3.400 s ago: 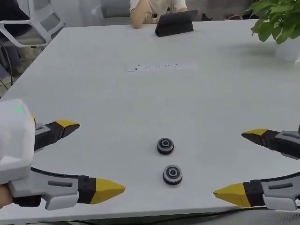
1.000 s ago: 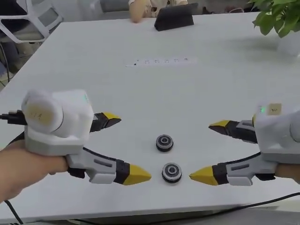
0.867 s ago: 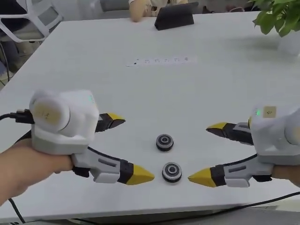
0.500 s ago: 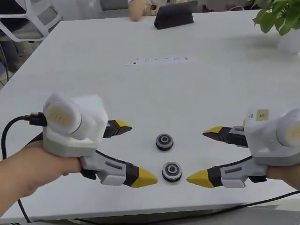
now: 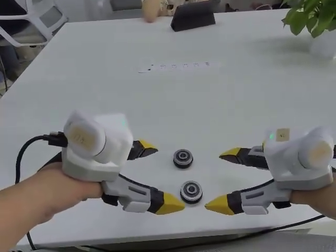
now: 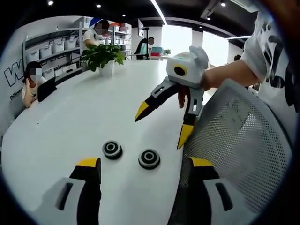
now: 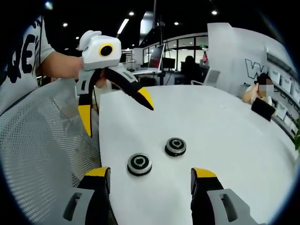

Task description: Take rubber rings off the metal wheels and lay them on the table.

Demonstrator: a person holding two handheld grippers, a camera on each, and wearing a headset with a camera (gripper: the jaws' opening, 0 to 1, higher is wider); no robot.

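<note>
My left tool (image 5: 165, 177) and my right tool (image 5: 216, 179) hang low over the desk (image 5: 157, 105), tips turned toward each other. Both have their jaws spread wide and pinch nothing. Between their nearer tips one metal wheel (image 5: 191, 191) lies flat, touched by neither tool, with its dark rubber ring (image 5: 182, 193) on it. A second wheel (image 5: 182, 158) lies just past it, apart from the first, between the farther tips, and also wears its ring. A black cable (image 5: 26, 152) trails from behind the left tool. Well beyond both tools is a pale strip (image 5: 176, 66) with small marks. Farther off are a black stand (image 5: 192, 18) and, past the right tool, a green plant (image 5: 310, 18).
</note>
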